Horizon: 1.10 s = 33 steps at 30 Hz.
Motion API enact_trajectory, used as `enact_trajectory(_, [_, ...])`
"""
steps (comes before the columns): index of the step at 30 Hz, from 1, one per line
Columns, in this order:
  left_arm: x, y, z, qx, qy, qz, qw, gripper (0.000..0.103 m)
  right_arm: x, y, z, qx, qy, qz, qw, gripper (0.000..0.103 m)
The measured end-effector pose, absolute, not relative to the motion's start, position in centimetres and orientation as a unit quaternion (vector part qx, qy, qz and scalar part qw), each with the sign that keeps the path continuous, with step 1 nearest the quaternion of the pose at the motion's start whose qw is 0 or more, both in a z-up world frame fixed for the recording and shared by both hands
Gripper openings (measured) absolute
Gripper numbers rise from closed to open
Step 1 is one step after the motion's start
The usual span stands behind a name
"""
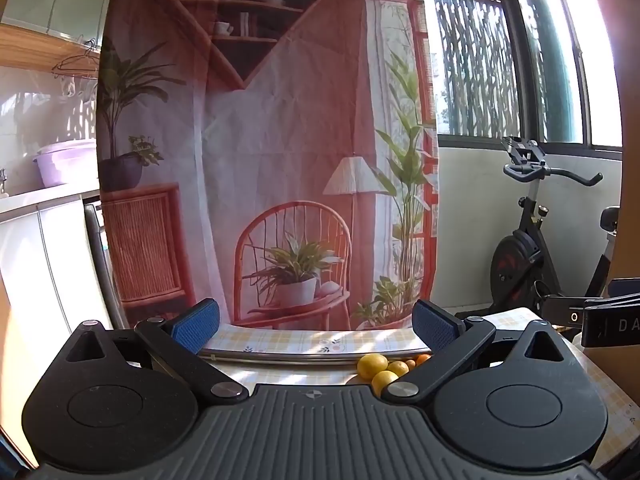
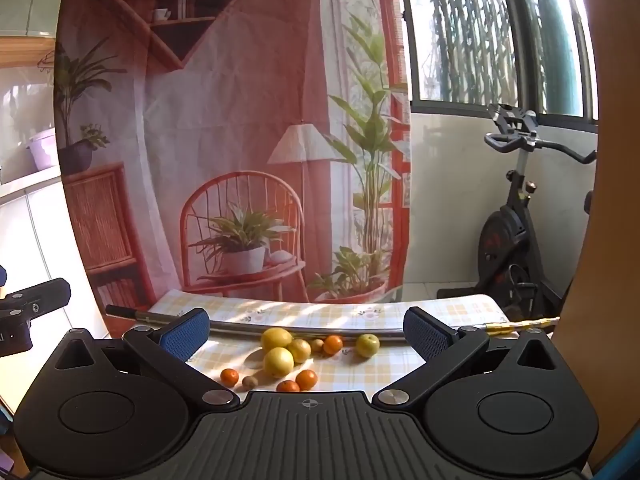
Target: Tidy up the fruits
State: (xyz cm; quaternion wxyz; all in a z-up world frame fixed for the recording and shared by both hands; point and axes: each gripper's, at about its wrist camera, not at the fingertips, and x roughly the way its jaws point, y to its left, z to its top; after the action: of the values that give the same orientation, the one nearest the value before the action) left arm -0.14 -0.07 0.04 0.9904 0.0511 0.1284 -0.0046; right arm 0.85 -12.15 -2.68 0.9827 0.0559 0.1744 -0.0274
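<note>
Several fruits lie on a checked tablecloth (image 2: 360, 372). In the right wrist view I see large yellow lemons (image 2: 279, 361), small oranges (image 2: 333, 345), a yellow-green fruit (image 2: 367, 345) and small brown kiwis (image 2: 250, 381). My right gripper (image 2: 306, 334) is open and empty, held above and short of the fruits. In the left wrist view the yellow lemons (image 1: 372, 366) and an orange (image 1: 423, 359) show low at the right, partly hidden by the finger. My left gripper (image 1: 316, 326) is open and empty, to the left of the fruits.
A metal rod (image 2: 304, 330) lies across the table behind the fruits. A printed cloth backdrop (image 2: 240, 140) hangs behind the table. An exercise bike (image 2: 516, 240) stands at the right by the window. A white counter (image 1: 40, 240) is at the left.
</note>
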Motion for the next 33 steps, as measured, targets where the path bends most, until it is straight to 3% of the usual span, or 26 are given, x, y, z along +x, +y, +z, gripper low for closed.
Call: enact_trajectory(33, [-1.3, -0.2, 0.2, 0.064, 0.101, -0.023, 0.993, 0.103, -0.7, -12.7, -1.7, 0.070, 0.156, -0.039, 0.984, 0.103])
